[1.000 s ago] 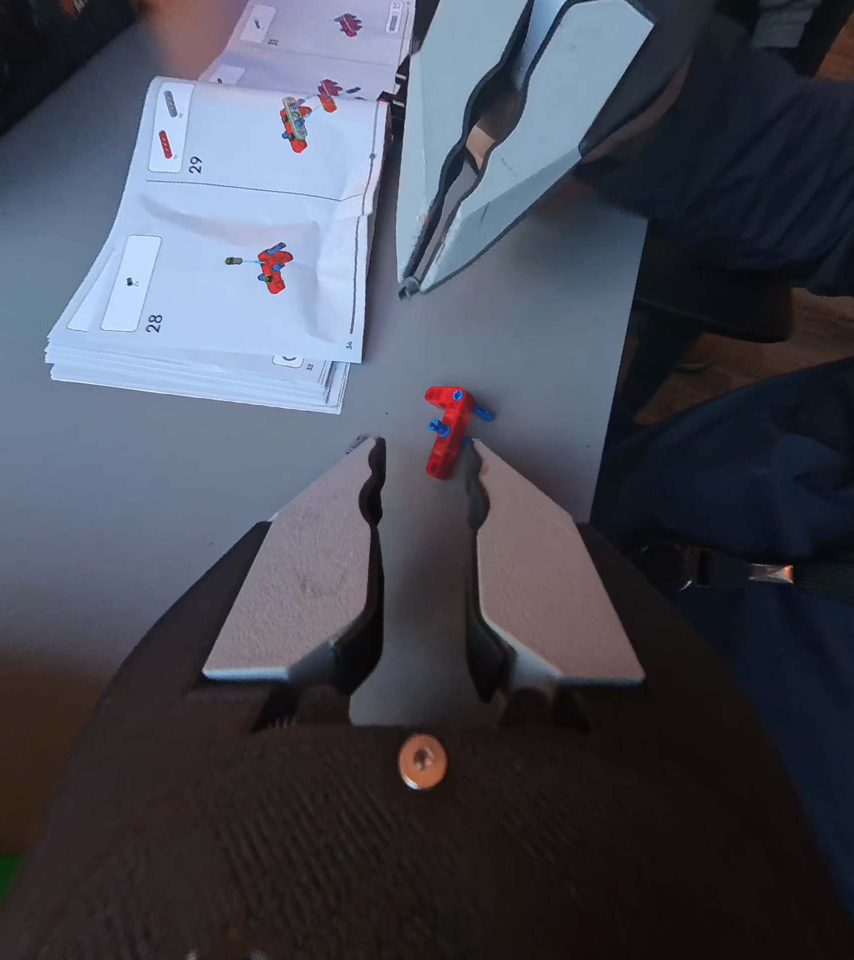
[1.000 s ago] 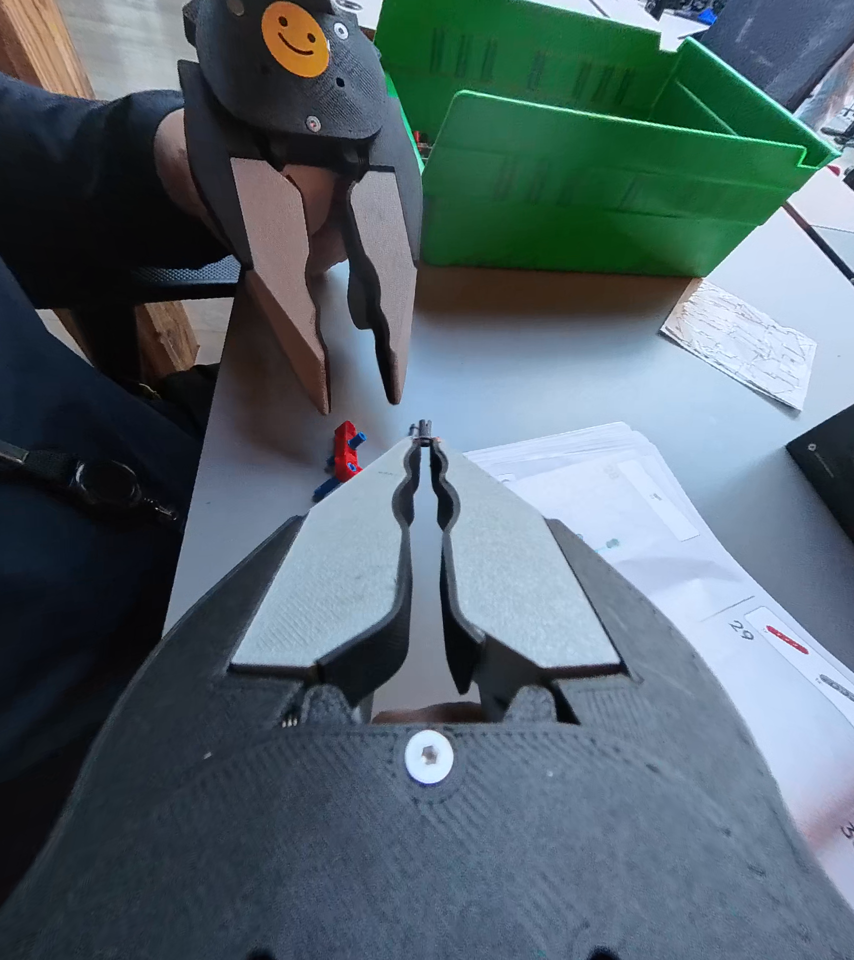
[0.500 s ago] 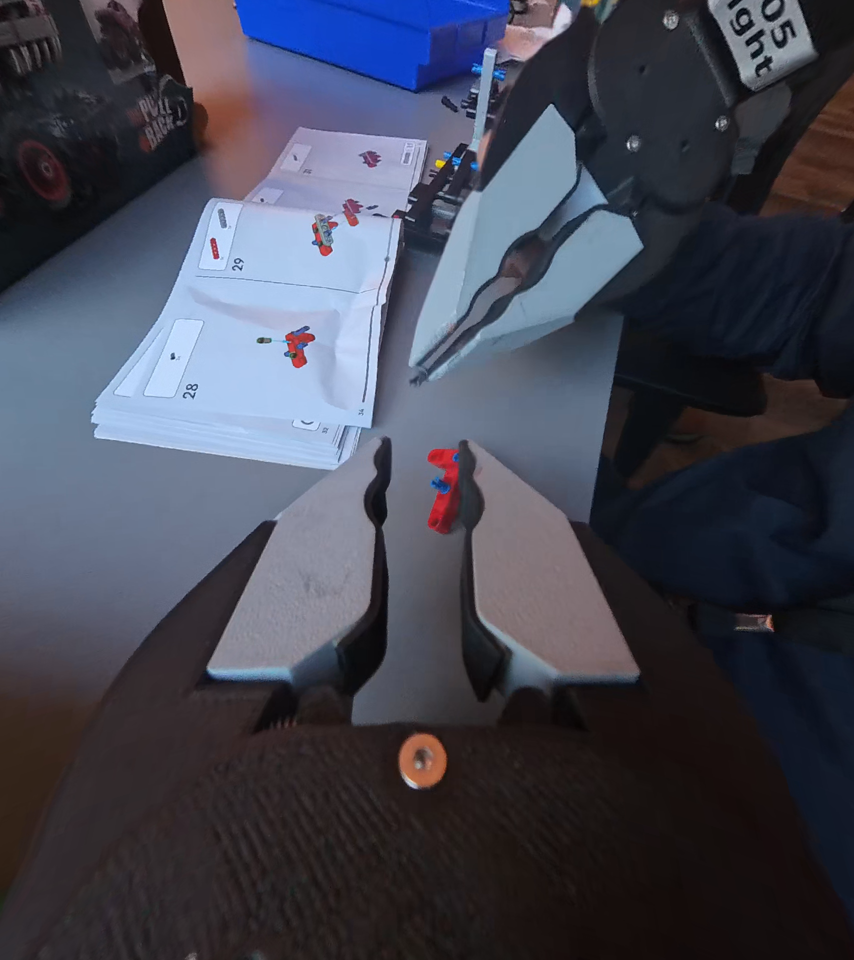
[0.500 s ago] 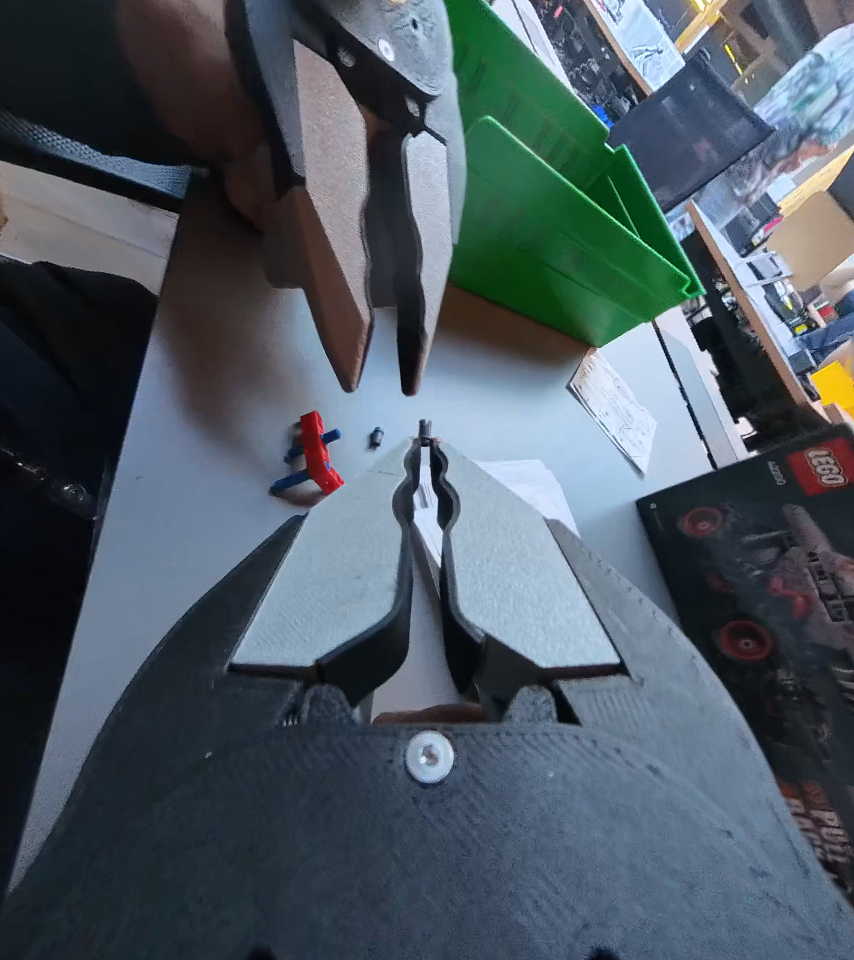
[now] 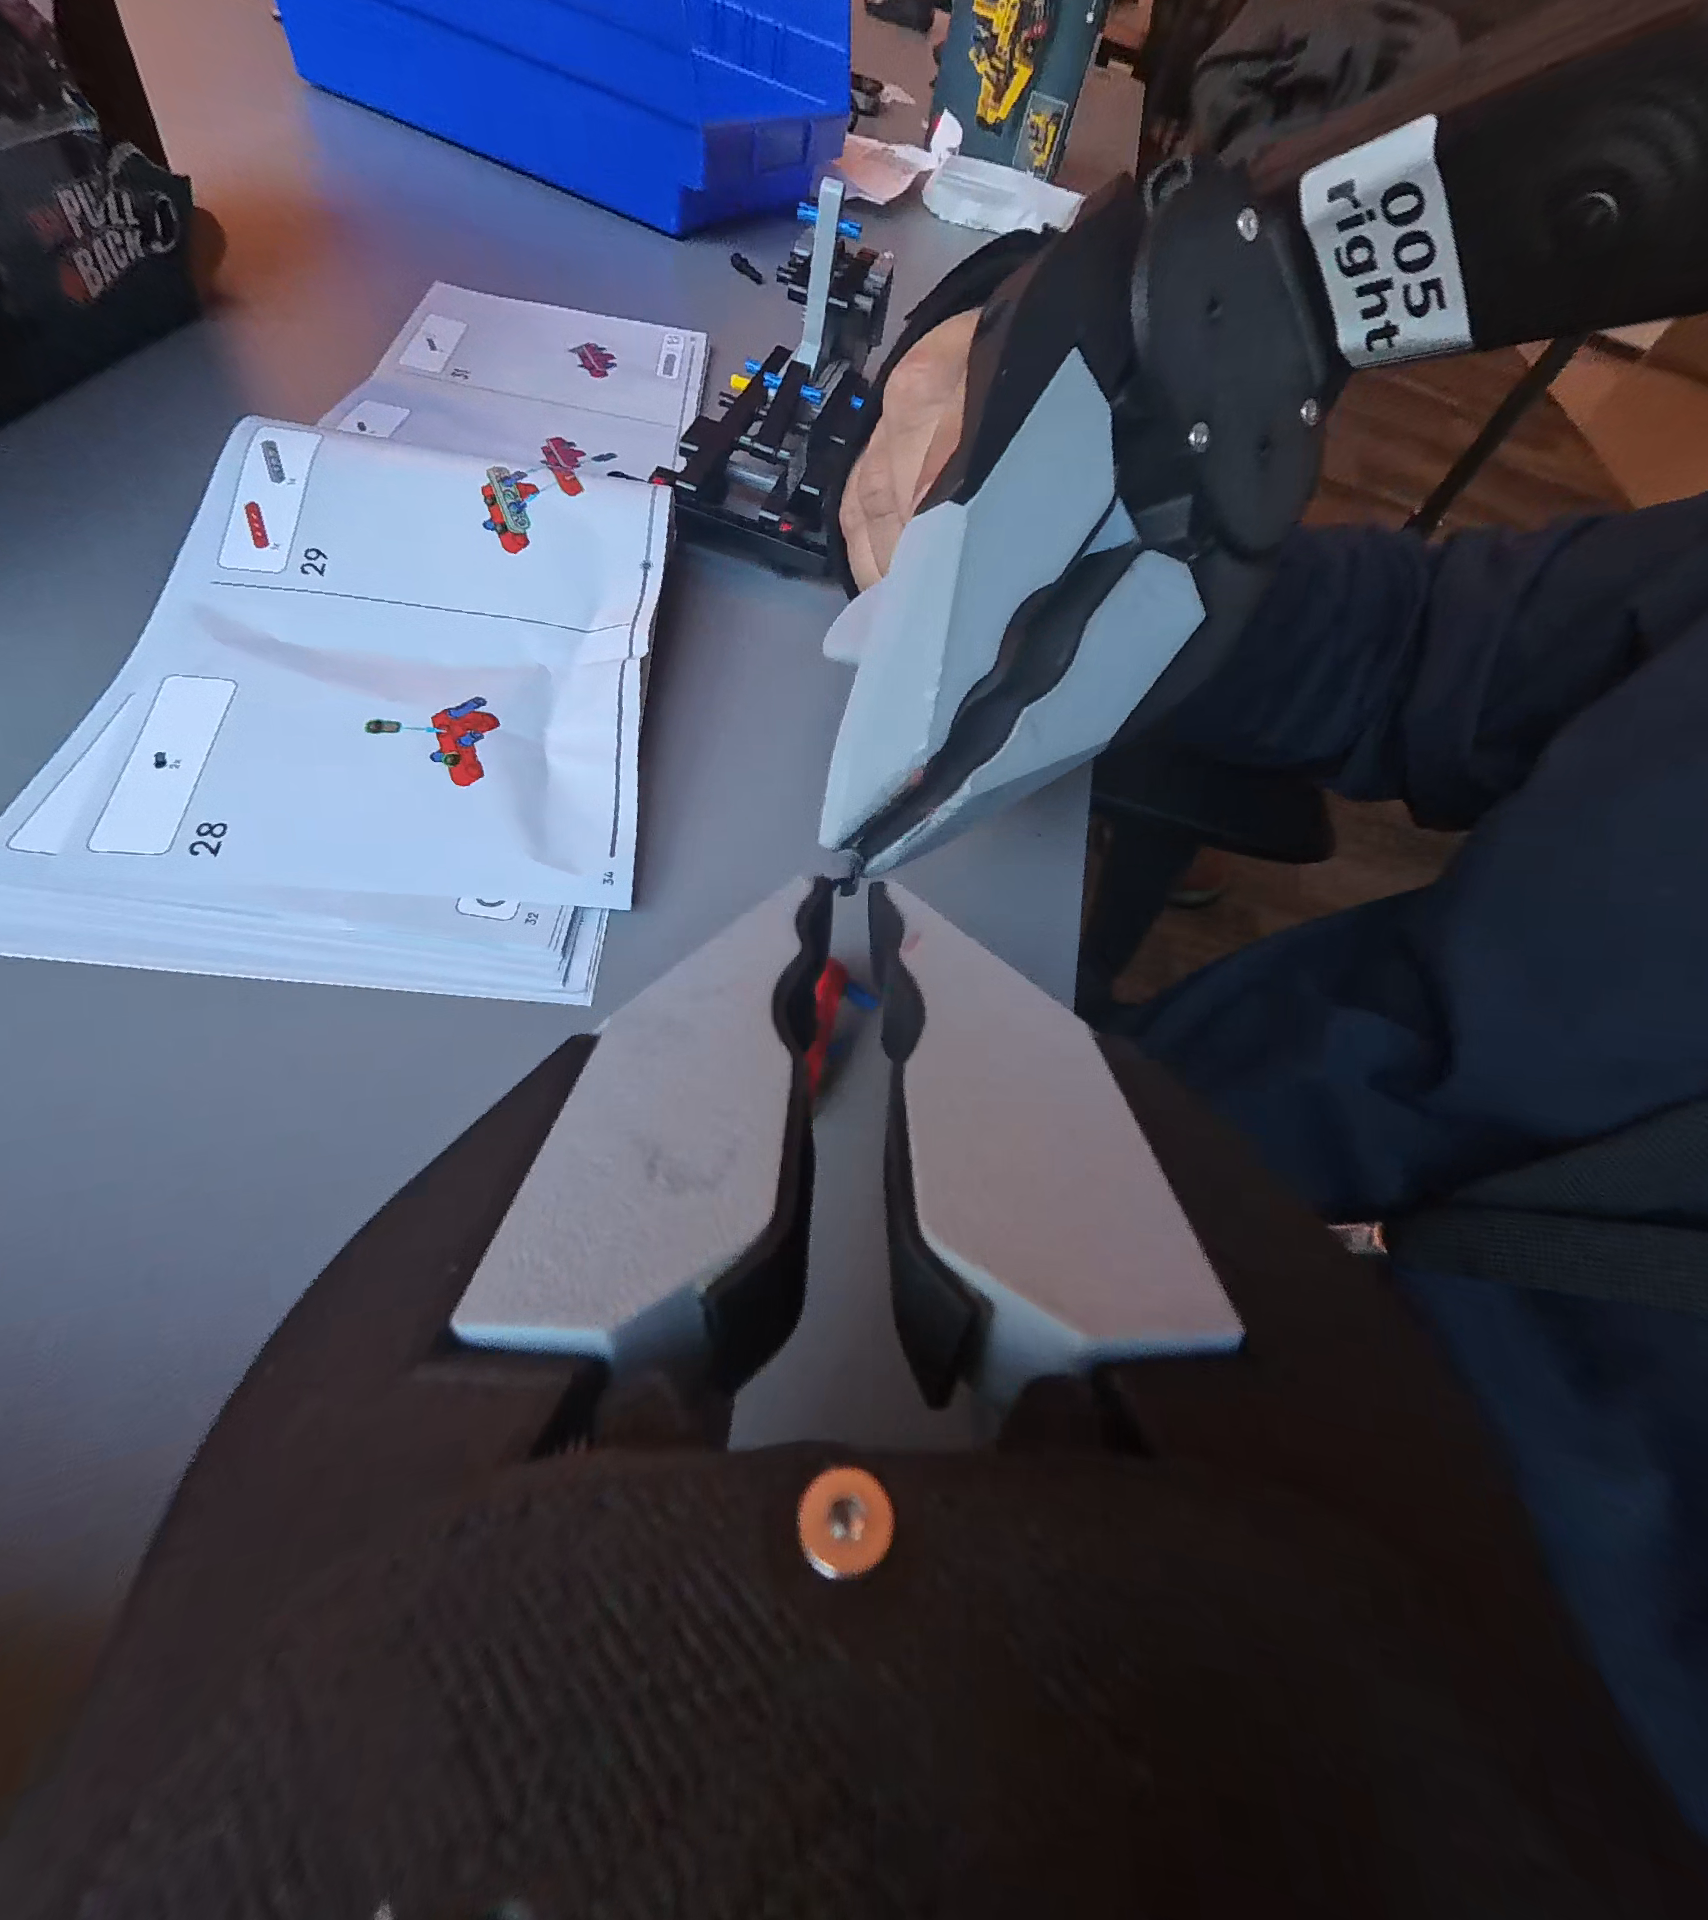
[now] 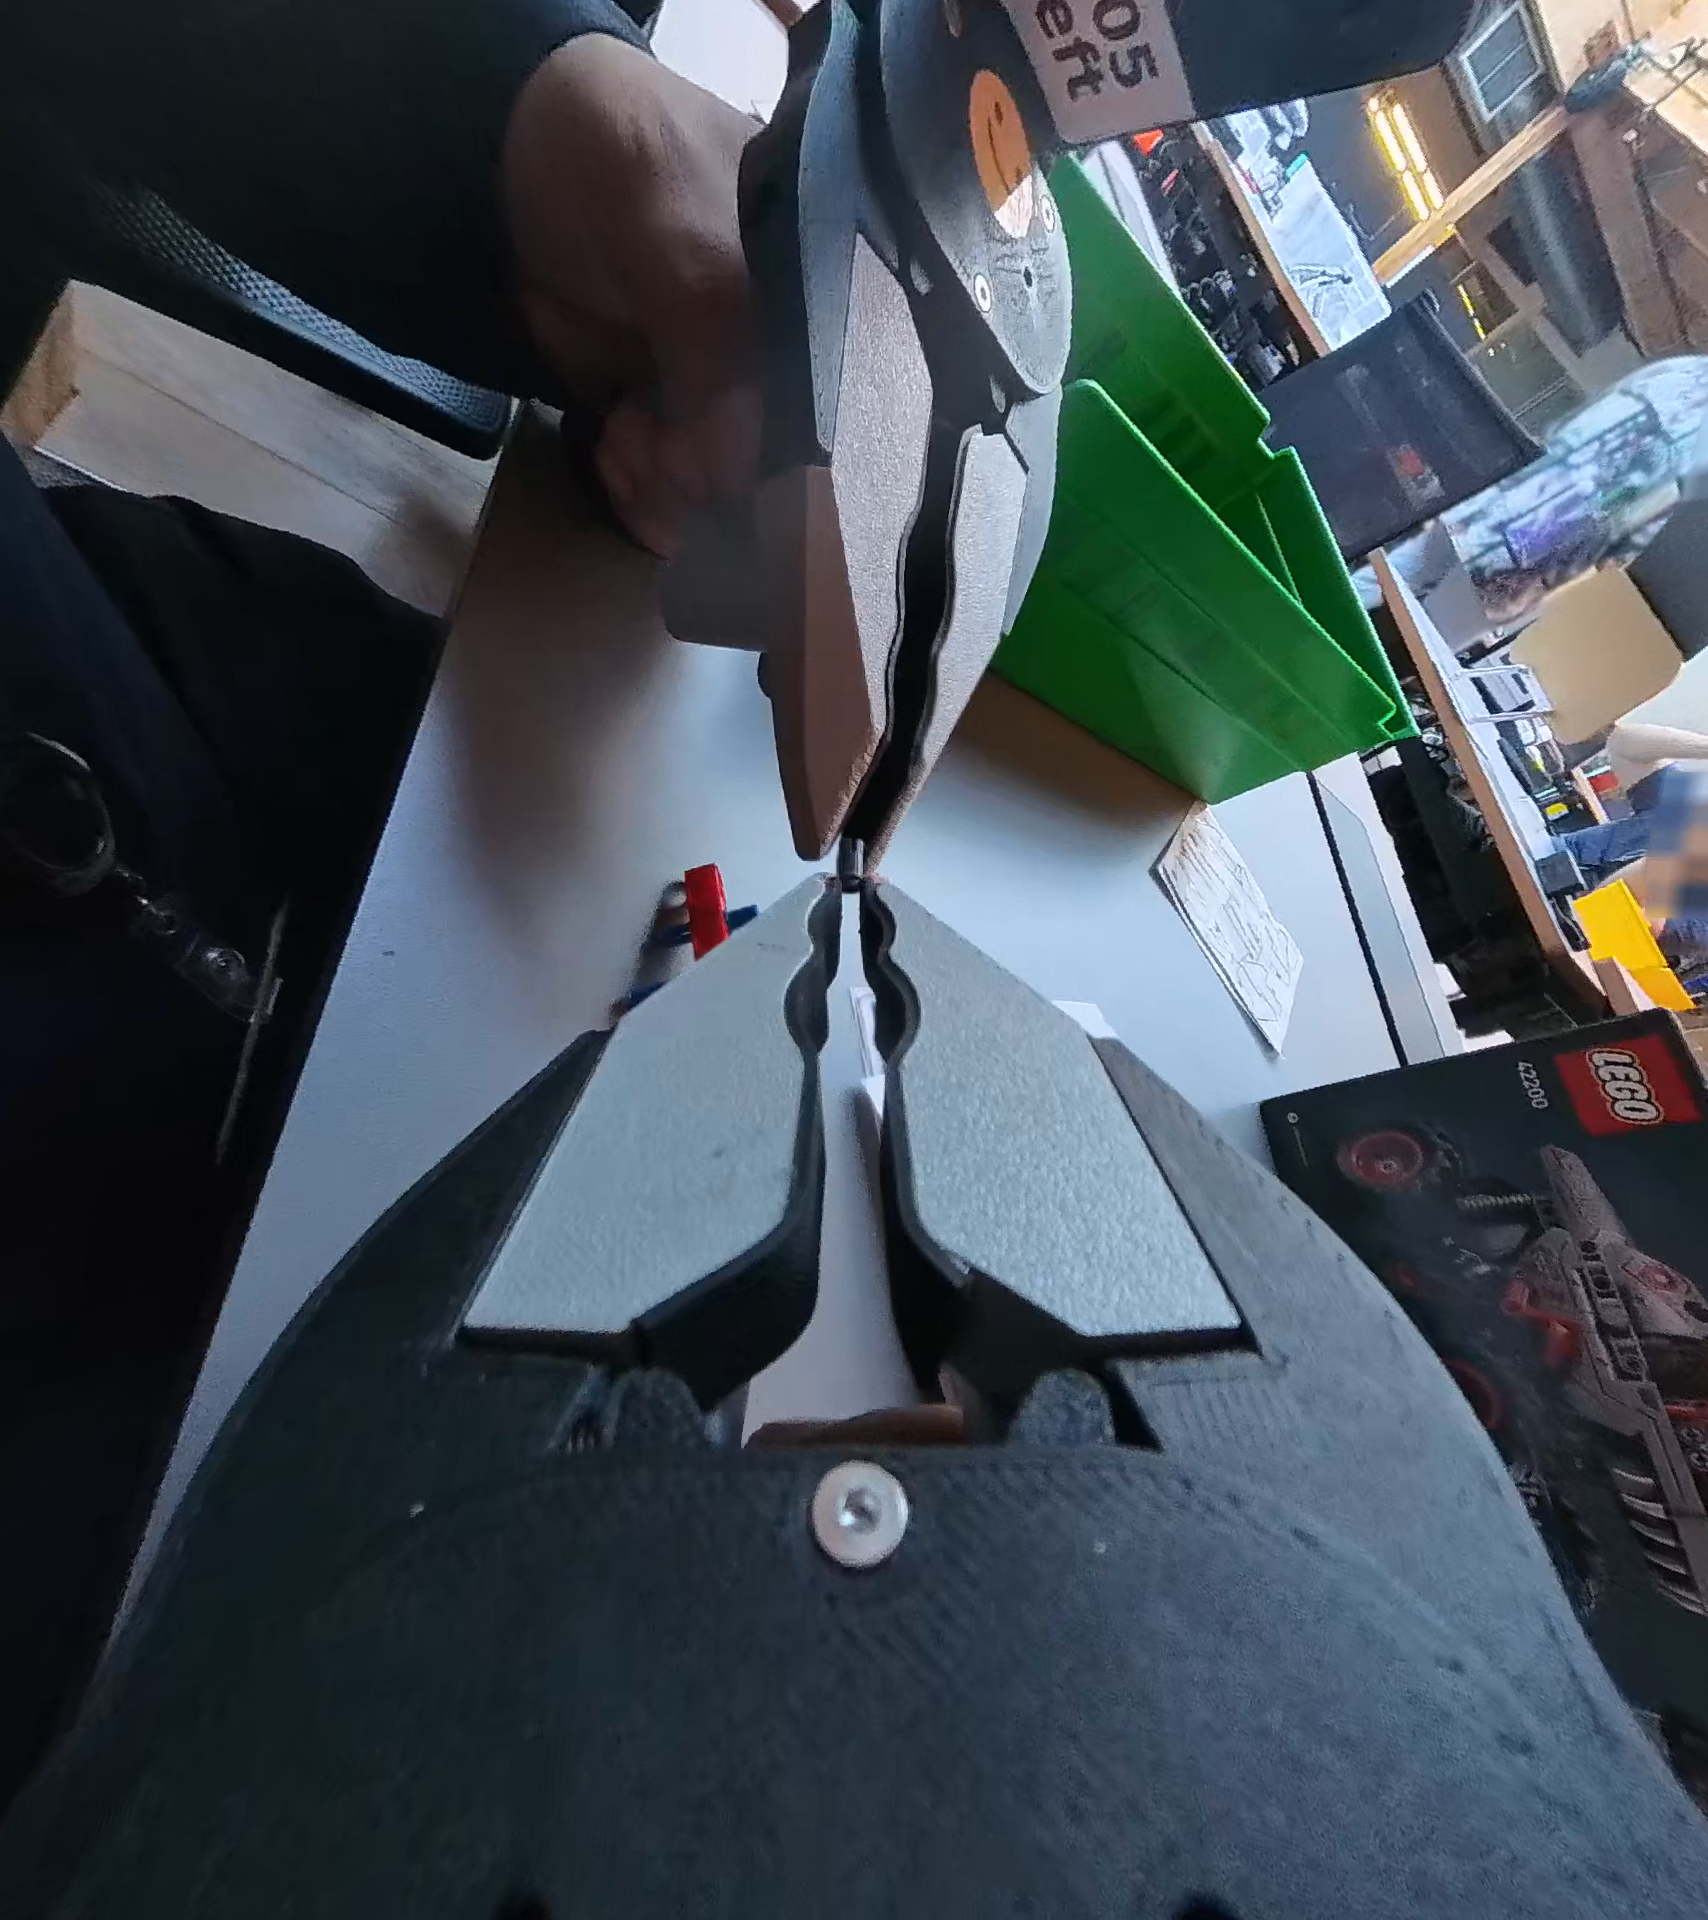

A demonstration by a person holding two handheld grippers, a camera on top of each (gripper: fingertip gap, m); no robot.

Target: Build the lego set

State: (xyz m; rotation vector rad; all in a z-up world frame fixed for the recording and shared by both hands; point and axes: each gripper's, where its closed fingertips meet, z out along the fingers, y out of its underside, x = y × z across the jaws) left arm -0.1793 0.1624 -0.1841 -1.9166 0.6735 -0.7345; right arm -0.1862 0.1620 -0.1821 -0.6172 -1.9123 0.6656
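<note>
A small black pin (image 5: 845, 880) is pinched between the tips of both grippers just above the grey table (image 5: 206, 1195). My left gripper (image 5: 845, 900) is closed down on its near end. My right gripper (image 5: 855, 858) comes in from the upper right, shut on the other end. In the right wrist view the right gripper (image 6: 850, 891) and the left gripper (image 6: 855, 837) meet tip to tip at the pin (image 6: 848, 862). A red piece with blue pins (image 6: 704, 920) lies on the table below, partly seen between my left fingers (image 5: 832, 987).
An open instruction booklet (image 5: 362, 675) lies to the left. A black partial build (image 5: 788, 436) and a blue bin (image 5: 601, 94) stand behind it. A green bin (image 6: 1172, 623) and the set's box (image 6: 1556, 1299) are on the far side. The table edge (image 5: 1078, 831) is close by. Less than 4 cm separates the two grippers' tips.
My left gripper has risen off the red piece and narrowed from open to shut. The right gripper has brought the pin to it, so the tips now meet.
</note>
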